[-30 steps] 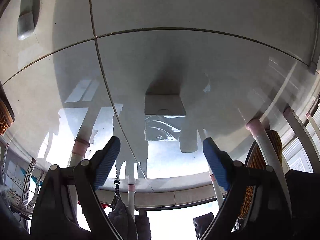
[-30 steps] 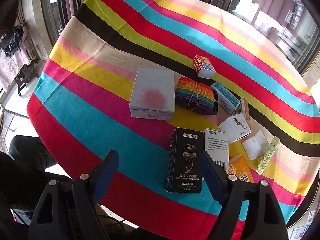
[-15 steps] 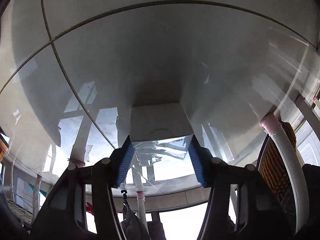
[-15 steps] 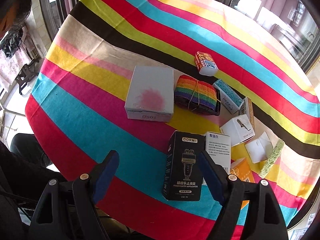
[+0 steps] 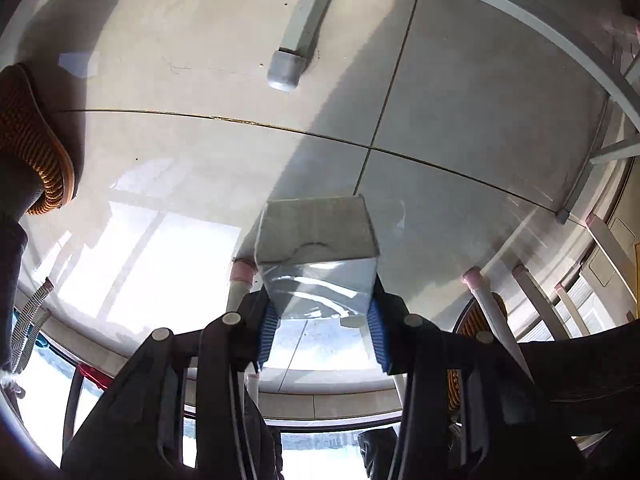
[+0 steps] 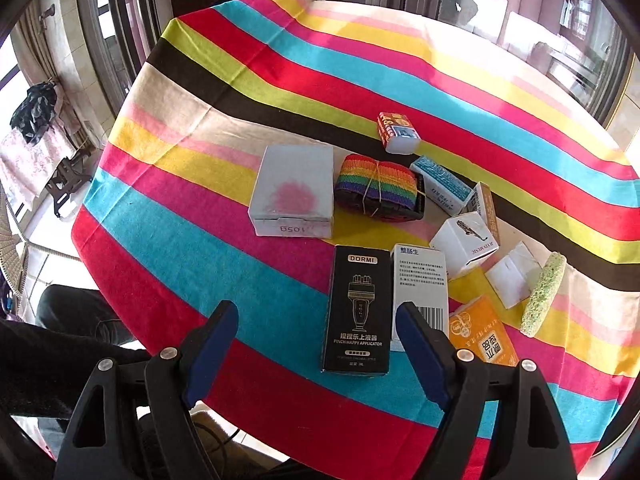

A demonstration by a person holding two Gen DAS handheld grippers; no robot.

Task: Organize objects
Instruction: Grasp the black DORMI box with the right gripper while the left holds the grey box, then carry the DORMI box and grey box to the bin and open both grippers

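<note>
In the left wrist view my left gripper (image 5: 322,312) holds a small grey box (image 5: 316,248) with a glossy film-wrapped face. Its blue pads (image 5: 267,326) press both sides while the jaws are closing, and the box hangs above the tiled floor (image 5: 460,92). In the right wrist view my right gripper (image 6: 316,316) stands open over the near part of the striped tablecloth (image 6: 192,240). A black DORMI box (image 6: 358,308) lies flat just ahead of its right finger, untouched. Beside it lie a white barcode box (image 6: 420,276) and an orange box (image 6: 482,332).
Further back on the cloth lie a white box with a pink smudge (image 6: 294,190), a rainbow strap roll (image 6: 378,186), several small cartons (image 6: 466,244) and a green sponge stick (image 6: 544,292). On the floor are a grey leg foot (image 5: 286,70), a person's brown shoe (image 5: 32,140) and white chair legs (image 5: 492,312).
My left gripper came down over the grey box on the floor, closed on it and lifted it while turning. The right gripper drifted slightly over the table and stayed open.
</note>
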